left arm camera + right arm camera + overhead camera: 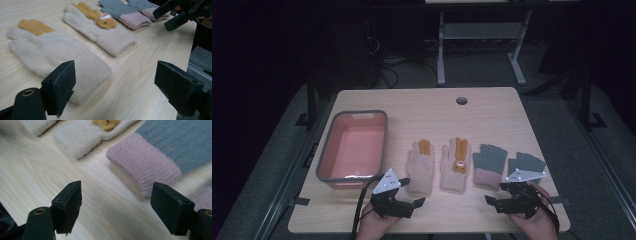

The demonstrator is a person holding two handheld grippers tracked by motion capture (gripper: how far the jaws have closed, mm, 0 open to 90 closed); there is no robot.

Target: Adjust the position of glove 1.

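Four gloves lie flat in a row across the lower middle of the high view, cuffs toward you: a cream glove with orange fingertips, a cream glove with a bear, then a grey glove with a pink cuff and a second grey glove partly behind your right gripper. A pink basket stands to their left on the wooden table. Your left gripper sits at the bottom left, jaws apart and empty, just short of the first cream cuff. Your right gripper sits at the bottom right, jaws likewise apart and holding nothing, near the pink cuff. These gloves look light, soft and limp; they will likely droop and fold when lifted. The thick doubled cuff looks like the best place to pinch, since fleece compresses and may slip from a shallow grip.
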